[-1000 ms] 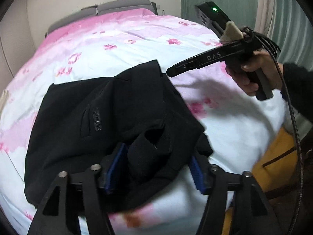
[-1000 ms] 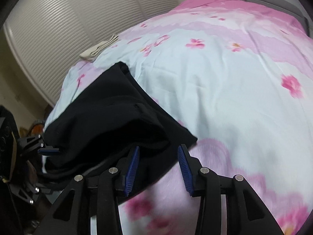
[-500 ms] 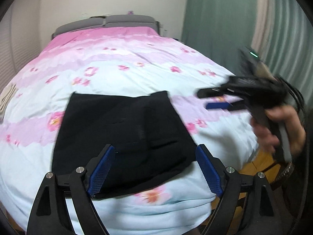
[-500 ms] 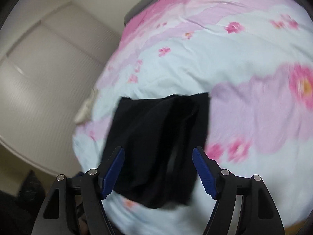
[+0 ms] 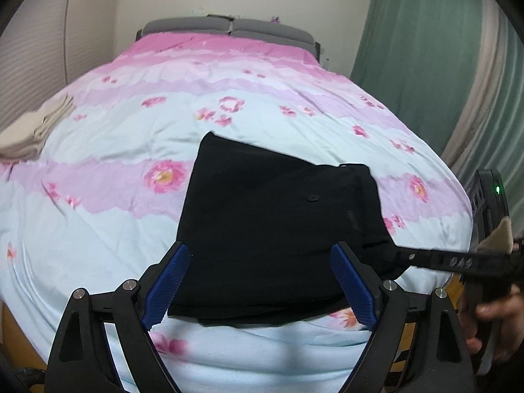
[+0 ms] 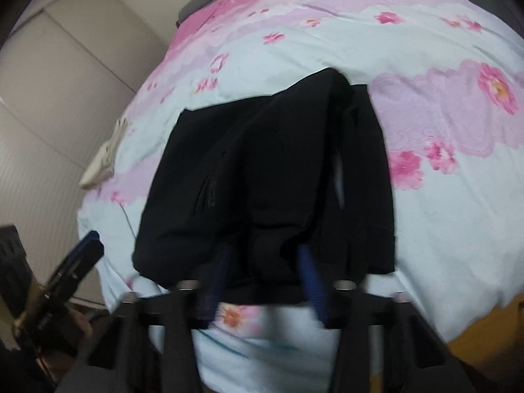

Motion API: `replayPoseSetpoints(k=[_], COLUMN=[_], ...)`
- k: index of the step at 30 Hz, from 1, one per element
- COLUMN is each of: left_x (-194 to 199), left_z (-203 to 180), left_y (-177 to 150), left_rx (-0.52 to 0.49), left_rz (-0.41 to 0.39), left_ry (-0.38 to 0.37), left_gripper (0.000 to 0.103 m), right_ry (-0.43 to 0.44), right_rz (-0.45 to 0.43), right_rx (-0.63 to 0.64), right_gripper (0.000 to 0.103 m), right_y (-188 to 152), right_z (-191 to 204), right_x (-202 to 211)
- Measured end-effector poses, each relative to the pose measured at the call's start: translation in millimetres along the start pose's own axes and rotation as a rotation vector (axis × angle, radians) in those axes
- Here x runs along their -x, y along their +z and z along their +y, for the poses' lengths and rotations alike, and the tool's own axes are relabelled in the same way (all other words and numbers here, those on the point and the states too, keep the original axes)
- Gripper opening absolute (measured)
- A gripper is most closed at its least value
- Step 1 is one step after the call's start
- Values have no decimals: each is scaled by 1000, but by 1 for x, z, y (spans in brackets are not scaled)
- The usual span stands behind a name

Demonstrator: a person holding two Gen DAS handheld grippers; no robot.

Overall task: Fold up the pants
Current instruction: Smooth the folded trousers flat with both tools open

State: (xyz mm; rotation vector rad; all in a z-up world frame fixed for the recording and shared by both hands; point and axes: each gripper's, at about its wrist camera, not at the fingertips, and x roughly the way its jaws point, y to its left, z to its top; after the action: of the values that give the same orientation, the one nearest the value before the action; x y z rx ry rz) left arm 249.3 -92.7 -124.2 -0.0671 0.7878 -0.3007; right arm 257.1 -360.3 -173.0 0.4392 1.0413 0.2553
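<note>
The black pants lie folded in a rough rectangle near the foot of a floral bed cover. My left gripper hovers above their near edge, its jaws wide and still opening, with nothing gripped. In the left wrist view my right gripper comes in from the right, held by a hand, and reaches the pants' right near corner. The right wrist view is blurred. There my right gripper is closing, and a bunched fold of the pants is between its blue pads. My left gripper shows at the lower left.
A folded beige cloth lies at the bed's left side. A grey headboard stands at the far end and a green curtain hangs on the right. Pale slatted doors stand left of the bed. The orange bed frame shows below the cover.
My left gripper let go of the bunched pants, opened wide and drew back. The pants now lie flat. My right gripper opened wide, swung round, then narrowed onto a fold at their near edge.
</note>
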Motion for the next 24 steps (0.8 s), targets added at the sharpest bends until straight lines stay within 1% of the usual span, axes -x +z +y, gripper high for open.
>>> replayPoseSetpoints(k=[1,4,7,8,11,15,17,18,20,21,22,24], left_x=[-2,-5,-3,-3,-5,-12,-16,-18,-19,-19,-19,-18], left_z=[4,9,8,8,4,-1,-2,-1,0,1,2,4], left_y=[0,-1,1,2,7,4,0,-1,-3,-3,-3,-1], left_rx=[8,14,11,12,15,0,-4,-5,-7,-8,-7,-1], left_rz=[8,16,4,2,-4,14,33,40,46,48,48,42], left_ry=[0,1,-6,-10,-27,-31,-27,-24,-19,-17,-16,-15], left_gripper=[89,89,89,89,89,89,89,89,89,89,89,89], right_ry=[-33,-55,-82,-93,-83,-101,-70,-48,-44,-66,-111,-167], right_rz=[0,-18,-58,-85,-111,-48,-46,-63,-93,-105,-118,-164], right_rx=[22,34,27,11,-35,-104,-165,-191,-189,-174,-170,-188], right_gripper=[13,7,6,6,6,6,8,9,14,25,44,63], right_y=[-1,-1,4,6,6,-6,-13,-16,-19,-20,-22,-28], right_z=[4,7,4,-1,-15,-37,-45,-48,-45,-41,-37,-36], right_x=[-4,0,18,30,49,27,17,18,24,28,33,43])
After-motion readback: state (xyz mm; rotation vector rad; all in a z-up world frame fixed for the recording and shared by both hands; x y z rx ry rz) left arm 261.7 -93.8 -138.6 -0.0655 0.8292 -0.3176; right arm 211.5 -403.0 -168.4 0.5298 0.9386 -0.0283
